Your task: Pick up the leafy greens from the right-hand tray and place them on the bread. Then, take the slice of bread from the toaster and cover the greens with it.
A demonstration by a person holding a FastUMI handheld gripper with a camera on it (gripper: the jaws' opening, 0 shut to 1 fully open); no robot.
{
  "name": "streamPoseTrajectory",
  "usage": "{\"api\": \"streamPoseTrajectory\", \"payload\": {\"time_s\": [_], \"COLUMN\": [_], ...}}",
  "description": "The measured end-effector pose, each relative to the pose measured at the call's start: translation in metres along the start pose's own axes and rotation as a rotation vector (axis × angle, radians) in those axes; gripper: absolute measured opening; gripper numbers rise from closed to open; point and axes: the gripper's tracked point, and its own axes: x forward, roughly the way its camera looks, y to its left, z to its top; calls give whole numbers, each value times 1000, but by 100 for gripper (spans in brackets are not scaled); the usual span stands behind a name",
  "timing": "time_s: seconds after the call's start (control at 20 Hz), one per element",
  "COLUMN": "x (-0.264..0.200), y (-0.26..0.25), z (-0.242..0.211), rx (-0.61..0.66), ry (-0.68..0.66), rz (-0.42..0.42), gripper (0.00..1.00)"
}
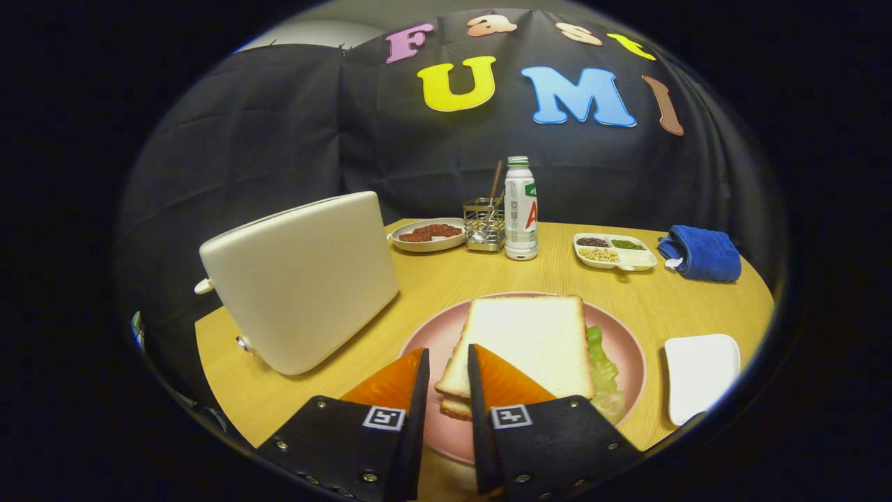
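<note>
My jaws (446, 362) stand narrow, and the near corner of the top slice of bread (533, 338) sits in the gap between the fingertips; whether both fingers press on it I cannot tell, since the fisheye bends that corner. Just ahead, that slice lies flat over the leafy greens (603, 369), which poke out along its right edge, with a lower slice (456, 408) peeking out at the near corner, all on the pink plate (432, 341). So the stack already lies as the task wants: greens on bread, covered by a 2nd slice. To the right, the white tray (700, 376) holds no greens. To the left, the toaster (300, 279) stands on the surface (697, 307), its slots hidden from me.
</note>
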Motion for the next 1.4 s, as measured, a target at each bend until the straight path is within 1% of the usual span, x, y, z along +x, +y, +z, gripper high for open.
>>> {"api": "streamPoseTrajectory", "payload": {"time_s": [0.05, 0.3, 0.85, 1.05, 1.4], "x": [-1, -8, -37, -53, -85], "y": [0, -3, -39, -63, -120], "z": [1, 15, 90, 119, 145], "rx": [-2, -8, -29, -26, -27], "ry": [-2, -40, -169, -224, -273], "rz": [-2, -17, -80, -110, -179], "gripper": [38, 38, 38, 38, 38]}}
